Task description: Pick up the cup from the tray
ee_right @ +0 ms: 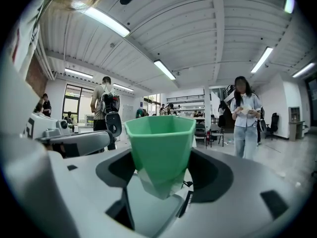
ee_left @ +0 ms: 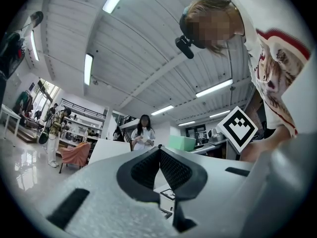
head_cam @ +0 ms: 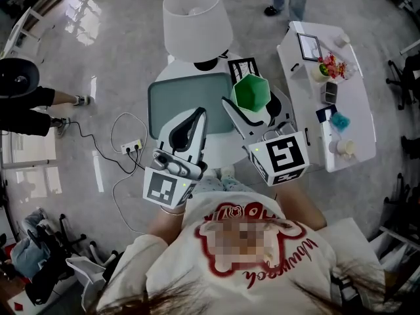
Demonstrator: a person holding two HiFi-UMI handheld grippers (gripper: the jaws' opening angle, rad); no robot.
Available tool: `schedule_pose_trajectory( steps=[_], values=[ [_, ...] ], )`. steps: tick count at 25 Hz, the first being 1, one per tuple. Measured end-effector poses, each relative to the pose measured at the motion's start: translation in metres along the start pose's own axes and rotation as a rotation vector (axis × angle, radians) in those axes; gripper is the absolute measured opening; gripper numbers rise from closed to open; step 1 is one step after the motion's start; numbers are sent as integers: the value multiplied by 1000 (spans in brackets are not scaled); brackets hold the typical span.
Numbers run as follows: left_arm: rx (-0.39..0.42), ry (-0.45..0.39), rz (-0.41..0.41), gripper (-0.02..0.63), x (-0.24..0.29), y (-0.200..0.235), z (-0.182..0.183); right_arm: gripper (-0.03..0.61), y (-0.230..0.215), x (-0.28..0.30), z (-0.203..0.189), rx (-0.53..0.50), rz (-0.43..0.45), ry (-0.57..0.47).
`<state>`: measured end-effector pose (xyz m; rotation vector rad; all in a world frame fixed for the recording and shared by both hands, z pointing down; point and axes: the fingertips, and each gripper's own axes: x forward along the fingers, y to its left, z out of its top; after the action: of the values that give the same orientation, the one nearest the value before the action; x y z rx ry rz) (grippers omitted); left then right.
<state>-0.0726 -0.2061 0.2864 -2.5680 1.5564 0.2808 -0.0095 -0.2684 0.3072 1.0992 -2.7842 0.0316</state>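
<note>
A green faceted cup (head_cam: 251,92) is held upright, mouth up, in my right gripper (head_cam: 244,112), lifted above the table beside the grey-green tray (head_cam: 172,100). In the right gripper view the cup (ee_right: 159,148) fills the space between the jaws, which are shut on its lower part. My left gripper (head_cam: 195,115) hangs over the tray's near edge; in the left gripper view its jaws (ee_left: 159,150) meet at the tips with nothing between them. Both gripper cameras point upward at the ceiling.
A large white lampshade (head_cam: 195,21) stands behind the tray on the small white table (head_cam: 223,151). A second white table (head_cam: 357,104) at the right carries a tablet, flowers and cups. A power strip with cables (head_cam: 133,146) lies on the floor at the left. People stand around the room.
</note>
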Motion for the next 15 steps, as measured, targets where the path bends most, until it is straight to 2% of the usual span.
schedule_pose_trajectory(
  steps=[10, 15],
  values=[
    [33, 11, 66, 14, -37, 10, 15, 331, 21, -19, 4, -1, 6, -20],
    [52, 9, 96, 14, -81, 11, 23, 331, 46, -38, -3, 3, -15, -10]
  ],
)
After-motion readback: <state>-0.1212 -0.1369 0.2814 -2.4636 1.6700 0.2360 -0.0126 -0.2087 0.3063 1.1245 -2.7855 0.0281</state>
